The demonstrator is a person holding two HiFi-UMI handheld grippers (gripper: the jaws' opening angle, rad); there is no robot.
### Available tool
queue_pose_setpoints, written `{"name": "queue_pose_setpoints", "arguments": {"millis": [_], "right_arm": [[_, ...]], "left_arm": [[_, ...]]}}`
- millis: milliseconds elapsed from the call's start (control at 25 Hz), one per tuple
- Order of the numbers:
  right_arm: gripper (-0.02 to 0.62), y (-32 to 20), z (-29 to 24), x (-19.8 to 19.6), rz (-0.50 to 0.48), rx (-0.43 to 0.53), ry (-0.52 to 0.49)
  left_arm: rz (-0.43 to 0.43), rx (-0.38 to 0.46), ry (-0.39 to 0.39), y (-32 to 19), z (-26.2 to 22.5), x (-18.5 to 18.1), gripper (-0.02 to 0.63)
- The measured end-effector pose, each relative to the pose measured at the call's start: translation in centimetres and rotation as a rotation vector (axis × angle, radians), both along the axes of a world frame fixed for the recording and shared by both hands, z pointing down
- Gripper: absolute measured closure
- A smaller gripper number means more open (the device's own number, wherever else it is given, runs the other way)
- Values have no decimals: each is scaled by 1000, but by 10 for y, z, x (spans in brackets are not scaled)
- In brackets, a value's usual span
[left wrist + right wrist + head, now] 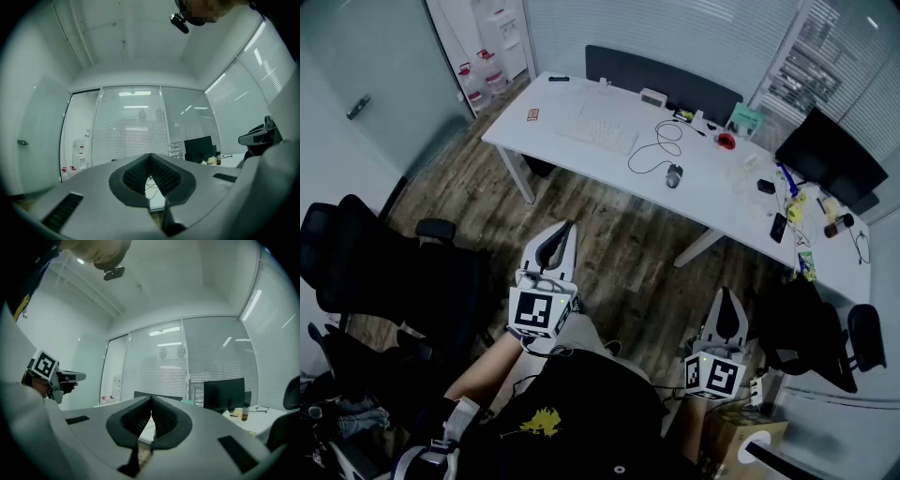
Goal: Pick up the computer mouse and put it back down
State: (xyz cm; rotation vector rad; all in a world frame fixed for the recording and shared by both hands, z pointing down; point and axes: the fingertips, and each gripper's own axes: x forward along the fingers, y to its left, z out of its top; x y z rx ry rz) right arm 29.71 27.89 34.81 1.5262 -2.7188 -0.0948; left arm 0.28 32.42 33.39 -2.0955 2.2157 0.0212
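Note:
A dark computer mouse [674, 174] with a looping black cable lies near the front edge of the white desk [581, 155], well ahead of me. My left gripper [566, 229] is held level in front of my body, jaws shut and empty, far short of the desk. My right gripper [725, 292] is also level, shut and empty, over the wooden floor. In the left gripper view the shut jaws [150, 155] meet at their tips with the desk beyond. In the right gripper view the jaws [151, 399] are likewise closed, and the left gripper [58, 377] shows at the far left.
A white keyboard [598, 134], a red object [726, 141], a phone [778, 227] and small items lie on the desk. A black monitor [831, 159] stands at its right end. Black office chairs [366, 272] flank me on the left and right [816, 333]. A cardboard box [741, 436] sits near my right.

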Motion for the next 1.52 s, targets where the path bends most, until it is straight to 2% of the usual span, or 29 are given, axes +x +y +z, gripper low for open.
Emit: {"name": "queue_pose_setpoints", "arguments": {"millis": [240,560,600,720,840,920,960,1080,1200,1360,1520], "right_arm": [[580,-1,-2,14,44,7,-48],[578,1,-2,19,32,35,-44],[569,1,-2,21,39,32,-53],[482,-2,-1,27,52,23,-65],[407,-3,2,29,63,7,-86],[329,-6,4,32,66,-1,-101],[286,-9,5,34,70,-8,-106],[121,-15,10,40,75,-26,-112],[4,-23,12,40,76,-37,-106],[-2,-47,17,30,66,-39,-105],[-2,-86,29,5,55,-79,-88]], "left_arm": [[12,15,-31,-6,-7,8,592],[37,-8,-61,-7,3,21,592],[39,-11,-63,-8,3,23,592],[43,-21,-69,-10,5,24,580],[42,-37,-81,-10,6,21,486],[44,-54,-98,-13,8,21,435],[50,-67,-106,-15,11,23,389],[86,-115,-112,-26,20,33,179],[124,-140,-111,-37,23,41,96],[128,-156,-111,-53,26,36,69],[115,-188,-157,-82,39,15,71]]}}
